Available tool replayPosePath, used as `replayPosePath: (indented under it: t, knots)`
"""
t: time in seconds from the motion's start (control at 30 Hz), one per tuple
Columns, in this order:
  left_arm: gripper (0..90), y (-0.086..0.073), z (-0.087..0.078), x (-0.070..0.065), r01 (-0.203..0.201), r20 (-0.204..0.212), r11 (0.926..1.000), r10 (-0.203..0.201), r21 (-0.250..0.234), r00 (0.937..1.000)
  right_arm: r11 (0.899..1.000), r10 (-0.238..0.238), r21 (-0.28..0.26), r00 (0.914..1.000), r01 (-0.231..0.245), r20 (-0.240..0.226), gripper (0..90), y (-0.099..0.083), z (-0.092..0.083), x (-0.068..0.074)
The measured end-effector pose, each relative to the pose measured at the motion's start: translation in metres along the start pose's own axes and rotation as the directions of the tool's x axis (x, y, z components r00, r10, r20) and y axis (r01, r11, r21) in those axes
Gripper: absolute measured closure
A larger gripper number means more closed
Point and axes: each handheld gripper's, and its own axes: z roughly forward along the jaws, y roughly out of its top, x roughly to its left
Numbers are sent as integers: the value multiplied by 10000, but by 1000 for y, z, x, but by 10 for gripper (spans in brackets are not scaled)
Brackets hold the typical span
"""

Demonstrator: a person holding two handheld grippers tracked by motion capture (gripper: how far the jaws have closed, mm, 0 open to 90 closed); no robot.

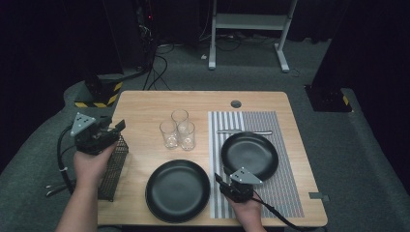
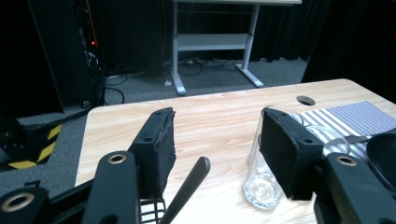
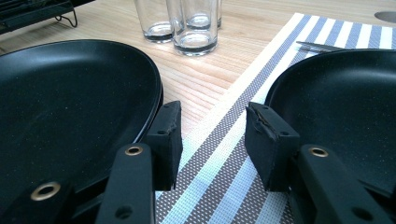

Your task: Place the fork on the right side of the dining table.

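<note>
L hand-held gripper point(image 1: 119, 126) raised over wire basket point(image 1: 113, 166), jaws apart, utensil handle point(image 2: 187, 189) between

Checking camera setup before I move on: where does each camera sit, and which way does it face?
High view: above the person's side, looking forward and down on the table; both forearms, left gripper and right gripper show.
Left gripper view: rides that gripper, facing across the table toward the floor; its open jaws frame a dark handle.
Right gripper view: low between two black plates, open jaws over the striped mat.
All three share the glasses.

The wooden table point(image 1: 145, 104) carries a striped placemat point(image 1: 290, 193), three glasses point(image 1: 178, 129), a black plate point(image 1: 178, 191) and a wire basket point(image 1: 114, 166).
</note>
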Motion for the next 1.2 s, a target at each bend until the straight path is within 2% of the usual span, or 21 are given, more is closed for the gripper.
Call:
replayPosePath:
  t: [0.2,0.57,0.8,1.2]
  knots:
    - [473,-2,6,3,177,67,9994,-179,284,9998,10000,43,-16,10000,-43,18,563,0,0,-1]
    - [558,-7,14,1,122,-26,9981,-121,597,9999,9999,119,-44,9999,-119,-2,564,0,-1,-2]
    - [611,-8,20,0,-64,-158,9954,80,956,9998,9999,159,-61,9999,-159,13,564,0,-2,-3]
    - [701,-12,23,-3,-204,-370,9935,246,1116,9990,9998,194,-105,9998,-194,5,564,0,-3,-3]
